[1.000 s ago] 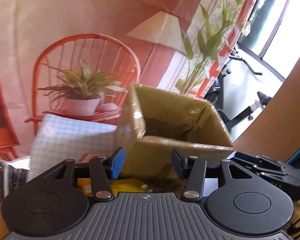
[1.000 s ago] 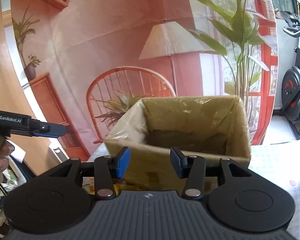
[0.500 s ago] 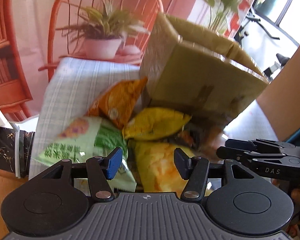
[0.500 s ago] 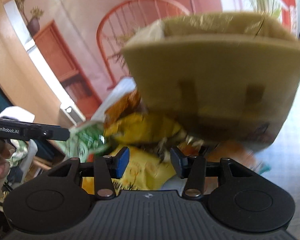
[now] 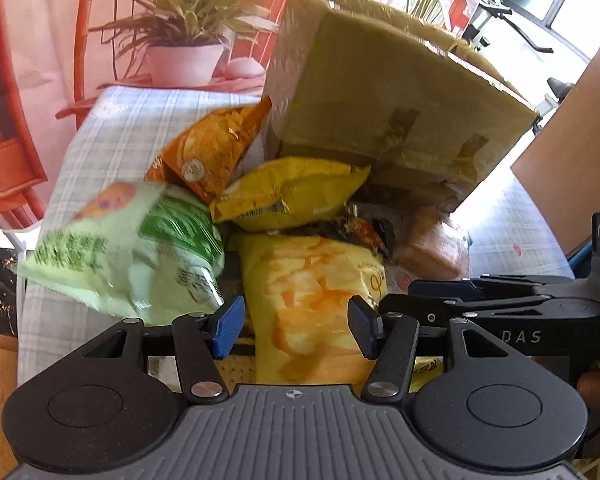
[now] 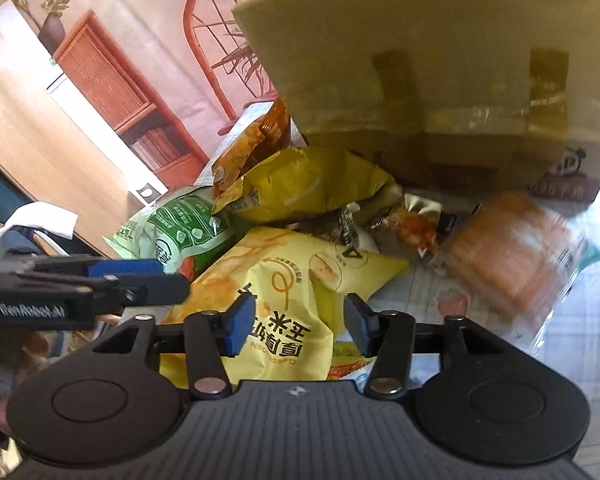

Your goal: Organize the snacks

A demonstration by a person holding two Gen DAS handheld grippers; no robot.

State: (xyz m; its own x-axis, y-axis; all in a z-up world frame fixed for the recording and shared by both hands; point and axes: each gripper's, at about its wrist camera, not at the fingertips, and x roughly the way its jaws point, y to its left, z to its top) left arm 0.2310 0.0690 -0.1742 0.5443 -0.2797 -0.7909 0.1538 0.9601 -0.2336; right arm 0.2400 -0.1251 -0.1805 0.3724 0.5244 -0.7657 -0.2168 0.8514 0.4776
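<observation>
A heap of snack bags lies on the checked tablecloth in front of a cardboard box, which also shows in the right wrist view. A large yellow chip bag lies nearest. Behind it lie a yellow bag, an orange bag, a green bag and an orange packet. My left gripper is open just above the large yellow bag. My right gripper is open over the same bag. Both are empty.
A backdrop with a printed red chair and plants hangs behind the table. The left gripper shows at the left edge of the right wrist view; the right gripper shows at the right of the left wrist view. A wooden panel stands to the right.
Both cameras have tilted down from the box's open top to the heap of snack bags in front of it. Both grippers stay open and have come close above the large yellow bag.
</observation>
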